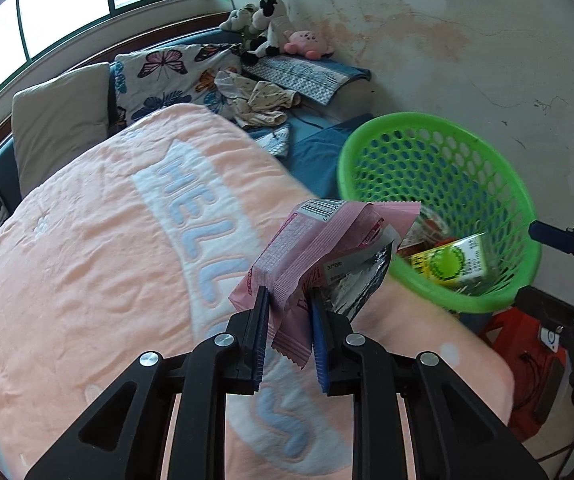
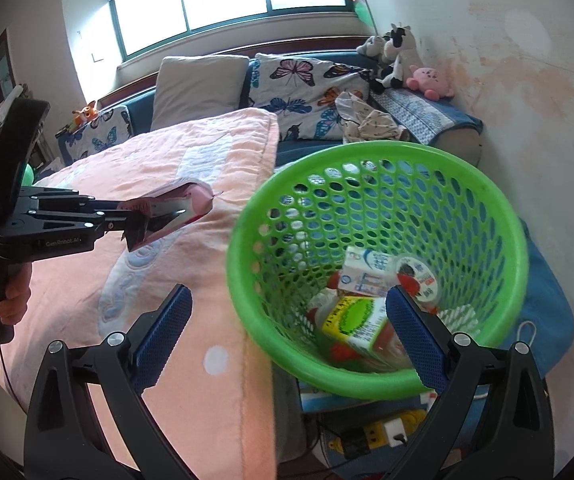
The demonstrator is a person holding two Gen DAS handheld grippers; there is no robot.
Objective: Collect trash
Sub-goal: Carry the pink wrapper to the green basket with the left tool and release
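My left gripper point(image 1: 289, 300) is shut on a pink snack wrapper point(image 1: 319, 248) with a barcode and a silver inside, held above the pink blanket point(image 1: 107, 260). In the right wrist view the same gripper point(image 2: 143, 226) holds the wrapper point(image 2: 183, 208) left of the green mesh basket point(image 2: 367, 160). The basket point(image 1: 503, 216) holds several pieces of trash, among them a yellow-green carton point(image 2: 355, 320) and a white carton point(image 2: 367, 272). My right gripper point(image 2: 287, 320) stands open, its fingers on either side of the basket's near rim, nothing between its pads.
The blanket point(image 2: 167, 184) covers a bed with pillows point(image 2: 199, 84) and plush toys point(image 2: 399, 56) at the far end. Below the basket sit a power strip point(image 2: 375, 432) and a red stool point(image 1: 527, 344). A stained wall point(image 1: 467, 60) stands to the right.
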